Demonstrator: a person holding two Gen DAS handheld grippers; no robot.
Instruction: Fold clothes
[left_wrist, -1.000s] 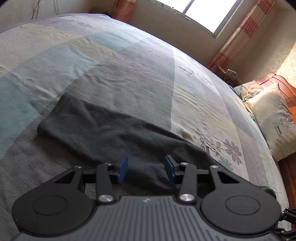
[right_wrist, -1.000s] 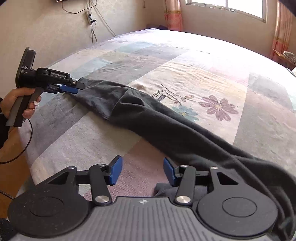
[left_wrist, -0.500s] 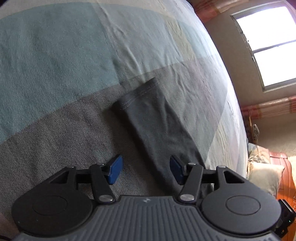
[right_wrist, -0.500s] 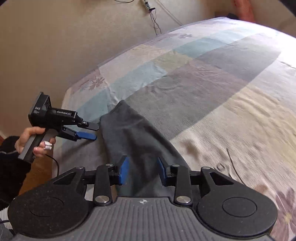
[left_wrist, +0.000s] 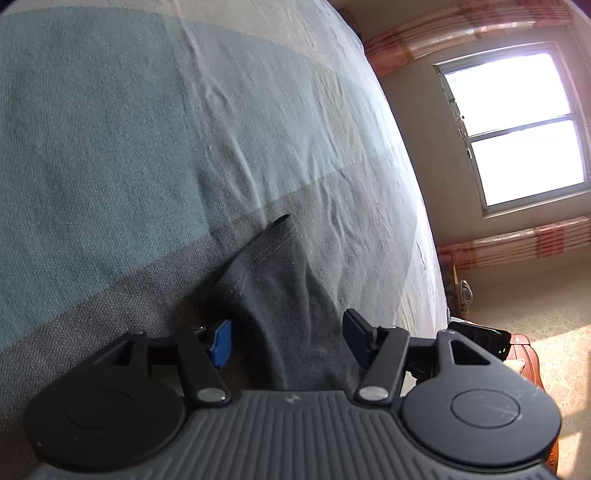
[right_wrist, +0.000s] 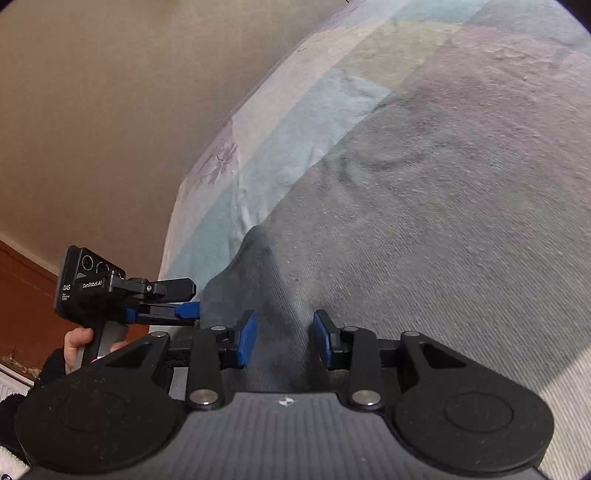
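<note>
A dark grey garment (left_wrist: 273, 280) lies on the patchwork bedspread (left_wrist: 129, 129), its stitched cuff end pointing away from me. My left gripper (left_wrist: 286, 341) straddles this end low over the bed; its jaws are opening, the cloth lies between the blue pads, and they do not press it. In the right wrist view the same cloth end (right_wrist: 269, 291) runs between the pads of my right gripper (right_wrist: 284, 339), which stand apart on either side of a raised fold. The left gripper (right_wrist: 190, 300) is close by on the left, at the cloth's edge, held by a hand (right_wrist: 77, 343).
The bed's corner and edge (right_wrist: 177, 229) drop off beside a beige wall (right_wrist: 110, 110). A bright window (left_wrist: 513, 129) with striped curtains (left_wrist: 517, 240) is far across the bed. Brown wood (left_wrist: 524, 354) shows at the right.
Both grippers have come down to the garment's cuff end. The right one swept left along the cloth to beside the left one and narrowed its jaws. The left rolled and widened its jaws.
</note>
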